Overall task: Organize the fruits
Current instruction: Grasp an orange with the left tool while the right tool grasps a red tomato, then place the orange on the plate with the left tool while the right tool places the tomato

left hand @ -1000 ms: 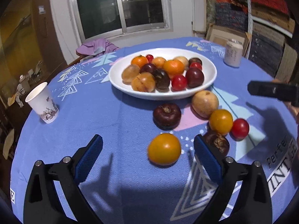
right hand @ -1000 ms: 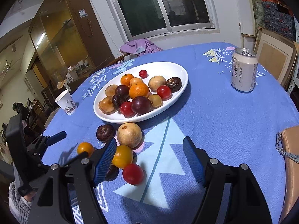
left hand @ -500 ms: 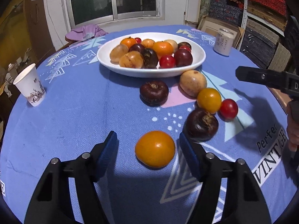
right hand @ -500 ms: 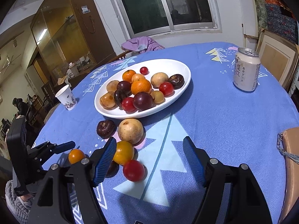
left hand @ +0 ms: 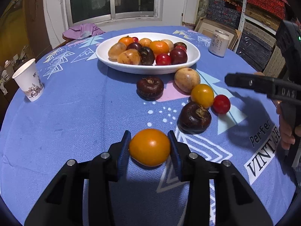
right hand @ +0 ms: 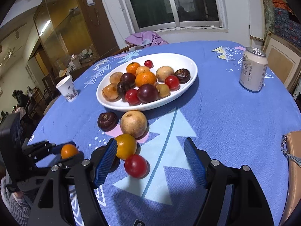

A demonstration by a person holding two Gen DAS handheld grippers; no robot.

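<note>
at the bottom centre of the left wrist view, the left gripper [left hand: 150, 146] has its blue pads on either side of an orange tomato [left hand: 149, 146] that sits on the blue-clothed table [left hand: 75, 116]; the jaws are closing, and the pads look to touch the fruit's flanks. up and to the right of it lie five loose fruits: a dark brown fruit [left hand: 194, 117], a yellow tomato [left hand: 202, 95], a small red tomato [left hand: 221, 104], a tan round fruit [left hand: 187, 79] and a second dark fruit [left hand: 150, 87]. behind them, in the upper middle of the frame, a white oval plate [left hand: 193, 53] holds a heap of mixed fruit. a paper cup [left hand: 28, 82] stands at the left edge and a drink can [left hand: 219, 43] at the upper right.

low in the right wrist view, the right gripper [right hand: 150, 166] hovers with its jaws wide and nothing gripped; the red tomato lies between them on the cloth, closer to the left pad and touching neither, while the yellow tomato sits just beside that pad's tip. the left gripper shows at the lower left there, with the orange tomato between its fingers.
</note>
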